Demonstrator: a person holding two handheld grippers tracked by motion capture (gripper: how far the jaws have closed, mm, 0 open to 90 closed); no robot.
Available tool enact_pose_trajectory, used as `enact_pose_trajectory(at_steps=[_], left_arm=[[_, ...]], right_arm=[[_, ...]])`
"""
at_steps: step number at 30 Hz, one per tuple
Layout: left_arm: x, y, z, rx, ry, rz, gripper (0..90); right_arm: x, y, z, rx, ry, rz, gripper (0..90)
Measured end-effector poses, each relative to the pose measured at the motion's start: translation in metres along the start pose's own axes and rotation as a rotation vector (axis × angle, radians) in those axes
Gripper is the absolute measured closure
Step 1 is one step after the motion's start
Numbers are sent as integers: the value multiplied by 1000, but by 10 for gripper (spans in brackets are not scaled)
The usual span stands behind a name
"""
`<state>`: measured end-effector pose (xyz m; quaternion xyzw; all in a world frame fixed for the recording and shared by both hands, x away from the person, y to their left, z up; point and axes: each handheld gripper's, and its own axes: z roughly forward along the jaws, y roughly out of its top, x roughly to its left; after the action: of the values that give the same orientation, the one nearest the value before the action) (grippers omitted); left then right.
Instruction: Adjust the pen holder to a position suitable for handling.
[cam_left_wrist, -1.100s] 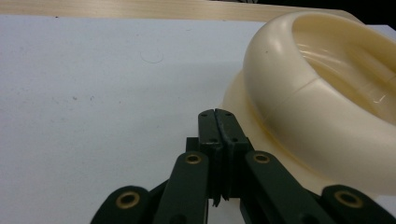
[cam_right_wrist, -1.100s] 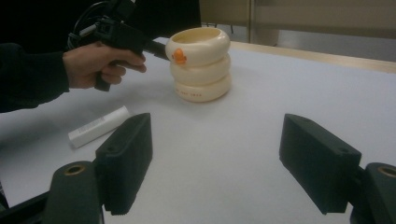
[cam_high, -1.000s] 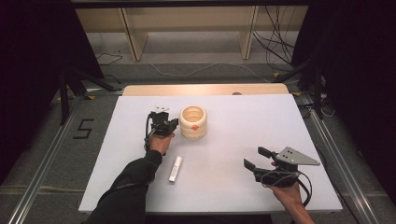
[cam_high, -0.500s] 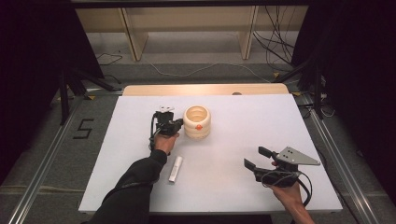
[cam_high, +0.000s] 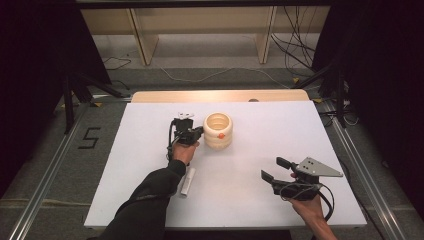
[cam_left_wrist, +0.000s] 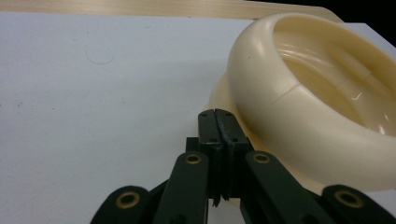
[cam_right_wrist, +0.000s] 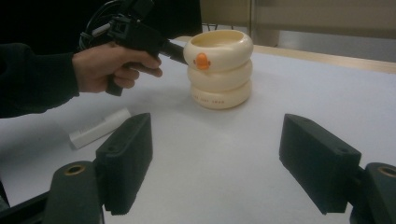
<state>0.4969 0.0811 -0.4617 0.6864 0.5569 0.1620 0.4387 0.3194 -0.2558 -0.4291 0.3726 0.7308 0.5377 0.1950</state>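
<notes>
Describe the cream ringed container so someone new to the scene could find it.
On the white table, look toward the far middle, just beside the shut left gripper. The container is a cream stack of three bulging rings, open on top, with a small orange knob on its side.

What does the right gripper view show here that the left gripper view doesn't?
Right gripper view: the orange knob on the container's side, its three stacked rings, the white stick lying on the table, the person's left hand on the left gripper, and the right gripper with jaws wide apart.
Left gripper view: the container's hollow inside and the left gripper with jaws shut beside the top ring.
Both: the cream container and the white table.
</notes>
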Motion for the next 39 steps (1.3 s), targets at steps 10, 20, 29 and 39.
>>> enact_pose_trajectory(at_steps=[10, 20, 29, 39], left_arm=[[3, 3, -2, 2, -3, -12, 880], [13, 6, -23, 16, -23, -17, 734], [16, 10, -47, 84, -42, 48, 499], [12, 9, -64, 145, -72, 45, 313]], right_arm=[[0, 0, 0, 0, 0, 3, 264], [0, 0, 0, -3, -3, 6, 265], [0, 0, 0, -2, -2, 6, 265], [0, 0, 1, -2, 3, 3, 264]])
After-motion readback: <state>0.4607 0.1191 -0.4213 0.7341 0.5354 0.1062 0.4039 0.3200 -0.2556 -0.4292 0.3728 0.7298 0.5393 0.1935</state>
